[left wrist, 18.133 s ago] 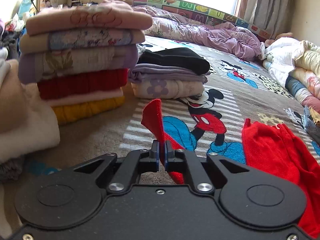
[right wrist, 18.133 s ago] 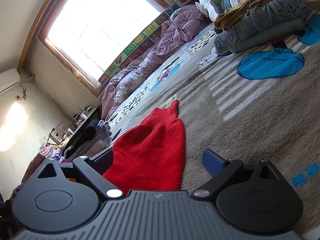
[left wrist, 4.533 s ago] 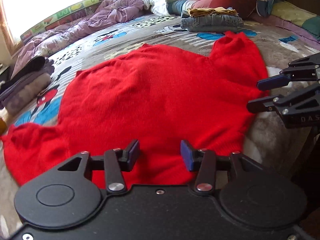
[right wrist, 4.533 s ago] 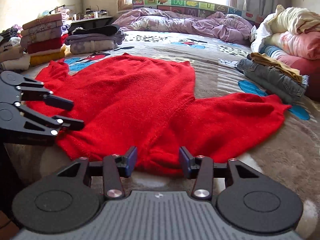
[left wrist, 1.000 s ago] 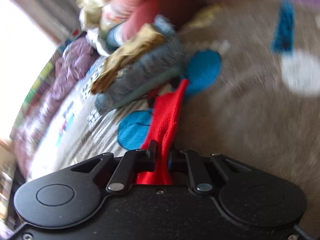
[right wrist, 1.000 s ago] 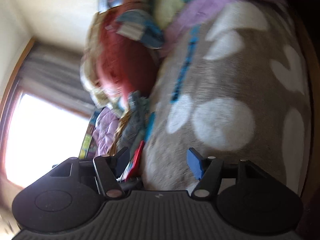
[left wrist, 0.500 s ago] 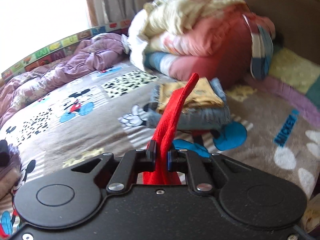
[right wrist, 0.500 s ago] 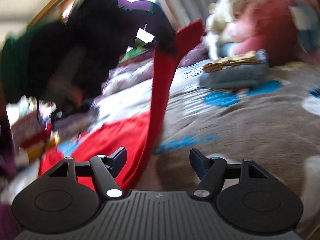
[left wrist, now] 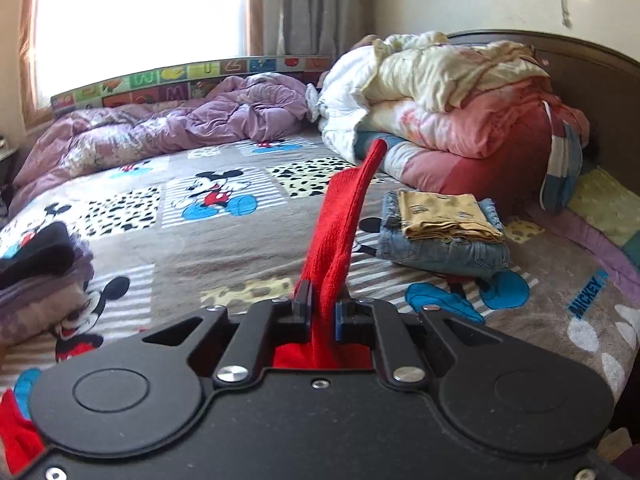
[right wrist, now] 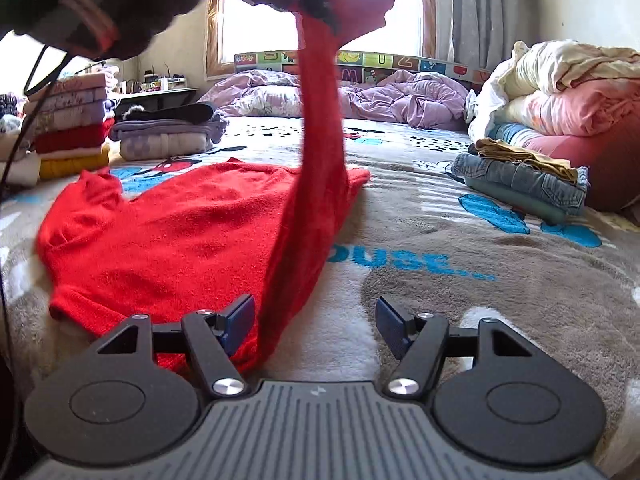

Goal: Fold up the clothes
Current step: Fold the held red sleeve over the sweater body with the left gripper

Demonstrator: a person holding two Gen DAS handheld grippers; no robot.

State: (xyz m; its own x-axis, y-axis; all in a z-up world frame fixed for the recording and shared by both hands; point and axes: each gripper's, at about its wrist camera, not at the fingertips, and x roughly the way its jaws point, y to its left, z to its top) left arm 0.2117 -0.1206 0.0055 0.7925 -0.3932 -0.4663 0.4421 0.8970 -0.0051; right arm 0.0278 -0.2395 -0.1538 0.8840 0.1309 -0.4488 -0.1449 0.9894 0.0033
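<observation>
Left wrist: left hand-held gripper (left wrist: 321,312) pinches red sweater (left wrist: 340,232); blanket (left wrist: 560,280) reads "MICKEY"; right hand-held gripper (right wrist: 315,326) gapes wide.

A red knitted sweater (right wrist: 168,232) lies spread on the cartoon-print bedspread (right wrist: 460,248). One sleeve is lifted high. The right gripper (right wrist: 315,322) hovers open-jawed beside its hem.

Blanket (left wrist: 560,280) on bed: word "MICKEY" in blue capitals, near right edge in left wrist view.

Same blanket (right wrist: 500,248), right wrist view: blue letters "OUSE..." readable, word's start hidden behind red sweater (right wrist: 180,240).

Alphabet mat (left wrist: 180,80) standing against window wall: single capital letters in coloured squares; "M", "U", "Z" legible in left wrist view. In right wrist view "U", "Z", "W" legible on mat (right wrist: 400,64). Other squares too small or blurred to read.
</observation>
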